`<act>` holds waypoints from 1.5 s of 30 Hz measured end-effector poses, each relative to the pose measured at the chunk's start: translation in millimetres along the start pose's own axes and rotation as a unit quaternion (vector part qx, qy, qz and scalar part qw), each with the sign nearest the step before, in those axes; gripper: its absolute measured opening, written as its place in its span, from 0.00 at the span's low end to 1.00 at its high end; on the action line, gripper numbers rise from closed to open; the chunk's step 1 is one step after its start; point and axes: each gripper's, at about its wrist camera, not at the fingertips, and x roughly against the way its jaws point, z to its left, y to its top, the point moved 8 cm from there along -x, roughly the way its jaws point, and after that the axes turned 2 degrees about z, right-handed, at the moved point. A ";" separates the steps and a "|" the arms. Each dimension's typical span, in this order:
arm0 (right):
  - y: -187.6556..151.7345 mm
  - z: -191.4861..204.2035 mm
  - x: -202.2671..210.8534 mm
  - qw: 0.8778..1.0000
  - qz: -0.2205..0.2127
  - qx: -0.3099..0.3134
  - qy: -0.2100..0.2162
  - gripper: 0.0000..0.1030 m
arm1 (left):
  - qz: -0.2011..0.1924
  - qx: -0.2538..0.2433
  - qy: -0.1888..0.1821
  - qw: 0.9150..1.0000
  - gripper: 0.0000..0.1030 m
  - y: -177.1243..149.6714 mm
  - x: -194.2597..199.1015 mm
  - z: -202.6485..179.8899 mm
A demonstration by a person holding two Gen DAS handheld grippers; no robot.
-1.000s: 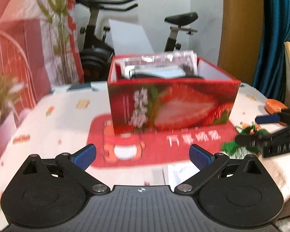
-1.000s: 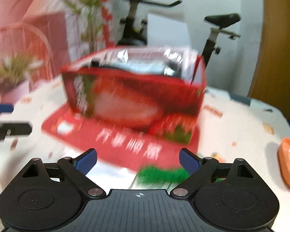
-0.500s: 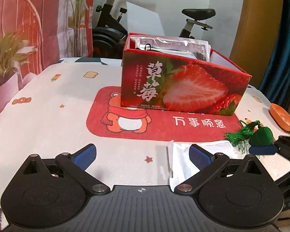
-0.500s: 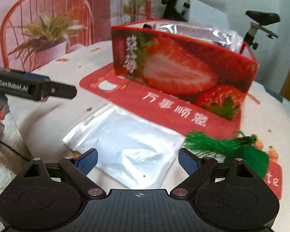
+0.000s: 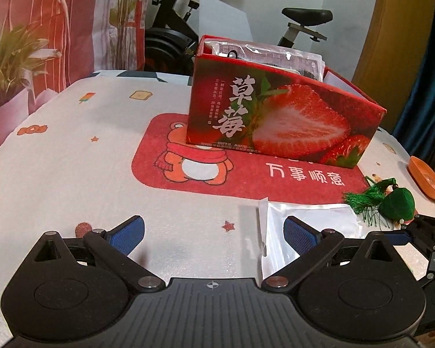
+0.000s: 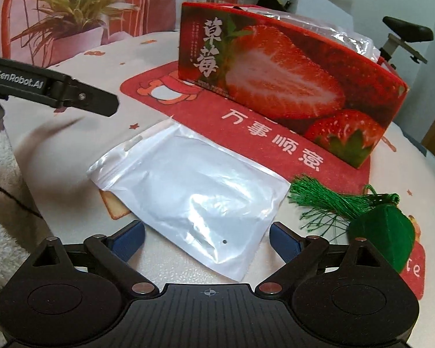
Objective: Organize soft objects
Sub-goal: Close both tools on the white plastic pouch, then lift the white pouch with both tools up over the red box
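Lying flat between wide-open, empty right jaws: white pouch [image 6: 188,191]; left jaws likewise.

A white tablecloth [image 5: 72,156] printed with small cartoon food and stars covers the table; on it lies a red rectangular mat [image 5: 246,177] with a cartoon bear and white Chinese characters; a shallow orange dish [image 5: 426,178] sits near the table's right edge; behind stand a black exercise bike [image 5: 171,37], a green potted plant [image 6: 69,14] and a red wire chair [image 6: 17,5].
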 end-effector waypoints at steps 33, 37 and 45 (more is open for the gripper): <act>55.6 -77.1 -5.4 0.982 -0.052 -0.166 0.078 0.22 | -0.004 -0.025 -0.043 0.999 0.99 20.1 -8.6 -12.7; 69.1 -93.0 -15.2 0.976 -0.031 -0.195 0.087 0.22 | -0.014 -0.039 -0.059 0.997 0.98 39.1 -21.3 -20.6; 92.9 -115.8 -26.7 0.968 -0.025 -0.228 0.103 0.22 | -0.020 -0.116 -0.079 0.990 0.97 63.7 -59.5 -40.4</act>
